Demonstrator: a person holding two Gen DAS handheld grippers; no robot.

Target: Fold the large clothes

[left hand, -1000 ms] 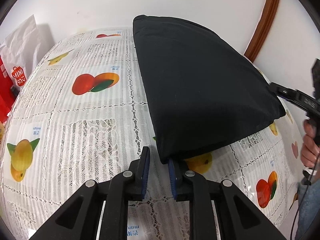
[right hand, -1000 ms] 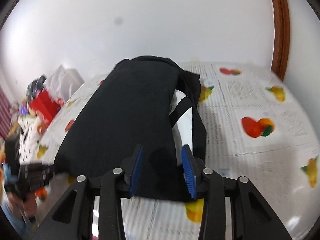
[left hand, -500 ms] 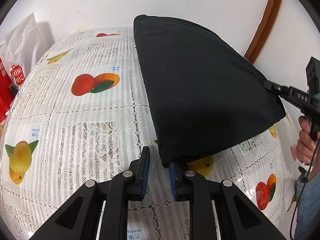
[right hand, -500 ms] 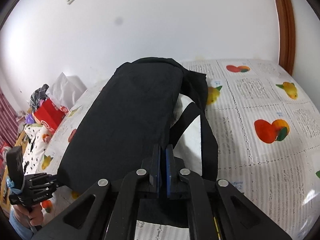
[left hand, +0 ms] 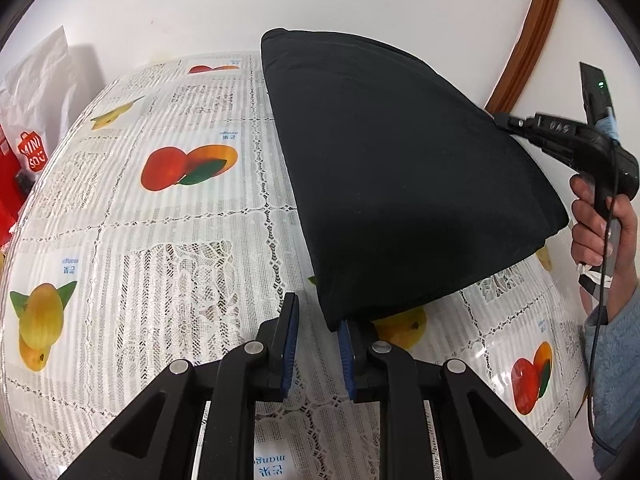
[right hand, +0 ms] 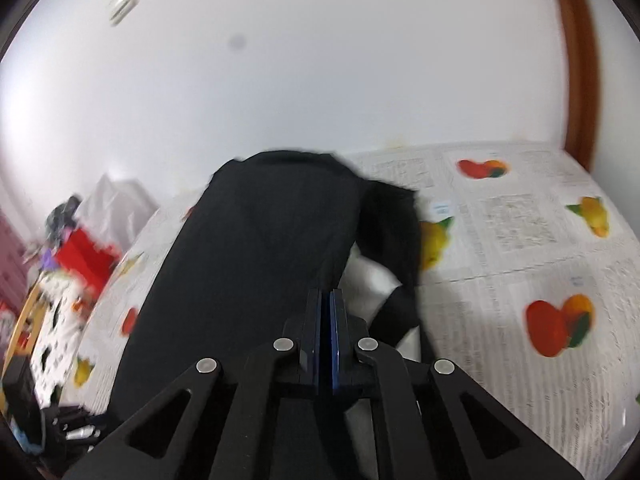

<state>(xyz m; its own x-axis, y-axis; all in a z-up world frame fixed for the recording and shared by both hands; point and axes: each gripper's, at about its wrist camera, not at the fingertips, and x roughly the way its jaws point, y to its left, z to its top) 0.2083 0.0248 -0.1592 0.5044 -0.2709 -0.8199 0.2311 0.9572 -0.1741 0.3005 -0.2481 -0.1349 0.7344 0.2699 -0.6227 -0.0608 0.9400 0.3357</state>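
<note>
A large black garment [left hand: 392, 184] lies folded over on the fruit-print tablecloth [left hand: 160, 232]; a white-and-black part shows under it in the right wrist view [right hand: 368, 288]. My left gripper [left hand: 316, 320] is open at the garment's near corner, whose tip rests over the right pad [left hand: 345, 344]. My right gripper [right hand: 326, 308] is shut on the garment's [right hand: 256, 264] edge and holds it lifted. It also shows in the left wrist view [left hand: 532, 128] at the garment's right edge.
A white bag [left hand: 36, 80] and a red bag [left hand: 24, 156] stand at the table's left end. A wooden door frame [left hand: 528, 36] rises at the right. Coloured clutter [right hand: 68, 264] sits beyond the table's left side.
My right gripper closed on the garment's edge and has lifted it upward. My left gripper has stayed open at the near corner.
</note>
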